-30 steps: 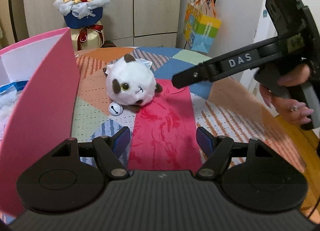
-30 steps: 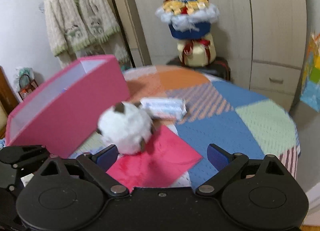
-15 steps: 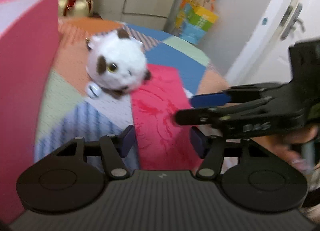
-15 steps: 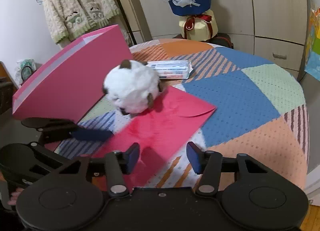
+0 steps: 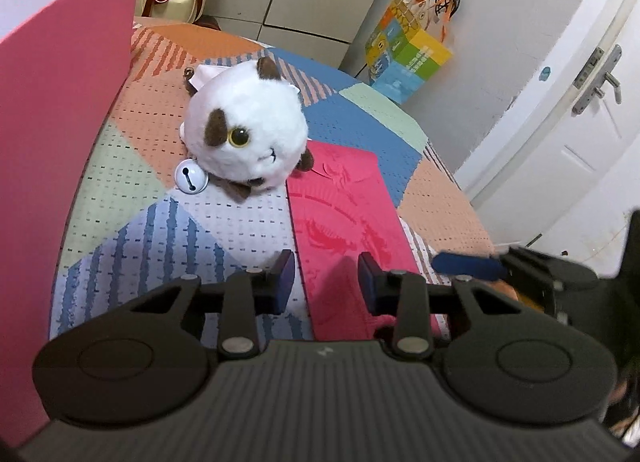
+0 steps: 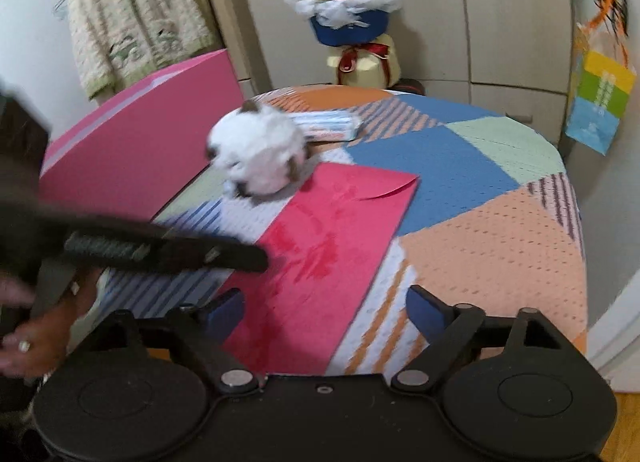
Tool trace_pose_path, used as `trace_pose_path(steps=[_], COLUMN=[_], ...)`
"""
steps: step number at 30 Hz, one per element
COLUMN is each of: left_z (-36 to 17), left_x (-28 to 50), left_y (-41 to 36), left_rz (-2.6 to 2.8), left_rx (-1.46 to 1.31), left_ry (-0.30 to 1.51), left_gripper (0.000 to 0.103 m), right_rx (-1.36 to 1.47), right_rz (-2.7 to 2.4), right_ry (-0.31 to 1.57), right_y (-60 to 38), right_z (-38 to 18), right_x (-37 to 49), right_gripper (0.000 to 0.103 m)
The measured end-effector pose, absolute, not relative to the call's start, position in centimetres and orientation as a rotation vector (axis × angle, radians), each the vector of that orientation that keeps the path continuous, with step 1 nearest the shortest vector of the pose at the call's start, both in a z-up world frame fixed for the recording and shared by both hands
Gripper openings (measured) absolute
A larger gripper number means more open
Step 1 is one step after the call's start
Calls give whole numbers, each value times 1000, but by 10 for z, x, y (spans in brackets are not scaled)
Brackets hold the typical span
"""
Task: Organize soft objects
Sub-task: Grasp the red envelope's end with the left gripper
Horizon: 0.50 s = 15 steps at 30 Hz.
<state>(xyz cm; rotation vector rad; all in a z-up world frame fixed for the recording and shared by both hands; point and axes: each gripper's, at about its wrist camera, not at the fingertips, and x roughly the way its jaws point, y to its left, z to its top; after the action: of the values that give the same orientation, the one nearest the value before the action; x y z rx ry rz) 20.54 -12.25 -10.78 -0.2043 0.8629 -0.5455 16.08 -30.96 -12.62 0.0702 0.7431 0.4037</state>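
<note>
A round white plush cat [image 5: 248,138] [image 6: 260,154] with brown patches and a small bell [image 5: 191,178] sits on the patchwork table, touching the far corner of a red envelope [image 5: 344,214] [image 6: 320,238]. My left gripper [image 5: 326,280] hovers over the envelope's near end. Its jaws are closing with a gap still between them, and the pads press on nothing. My right gripper [image 6: 326,312] is opening wide above the envelope's near edge and holds nothing. One of its fingers [image 5: 468,266] shows at the right of the left wrist view.
A tall pink box [image 5: 60,122] [image 6: 140,154] stands along the table's left side. A tissue pack [image 6: 324,126] lies behind the plush. A bouquet [image 6: 344,2], a hanging gift bag [image 6: 600,98], a cardigan [image 6: 136,22] and a door [image 5: 580,102] surround the table. A hand [image 6: 24,338] holds the left gripper.
The left jaws have narrowed and the view has rolled, coming closer to the envelope. The right gripper dropped low to the right; its jaws closed halfway, then spread wide again.
</note>
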Motion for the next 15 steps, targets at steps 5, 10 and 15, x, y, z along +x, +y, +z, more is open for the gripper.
trace_pose_path(steps=[5,10,15], left_z=[-105,-107,-108], left_x=[215,218,216], left_y=[-127,-123,-124], left_rz=[-577,-594,-599], left_rx=[-259,-318,-331], left_ry=[942,991,989], left_gripper=[41,40,40], right_rx=[-40,-23,-20], right_rz=[401,306,244], right_ry=[724,733,703], right_y=[-277,-268,-269], right_z=[-132,-131,-134], right_x=[145,156,159], right_gripper=[103,103,99])
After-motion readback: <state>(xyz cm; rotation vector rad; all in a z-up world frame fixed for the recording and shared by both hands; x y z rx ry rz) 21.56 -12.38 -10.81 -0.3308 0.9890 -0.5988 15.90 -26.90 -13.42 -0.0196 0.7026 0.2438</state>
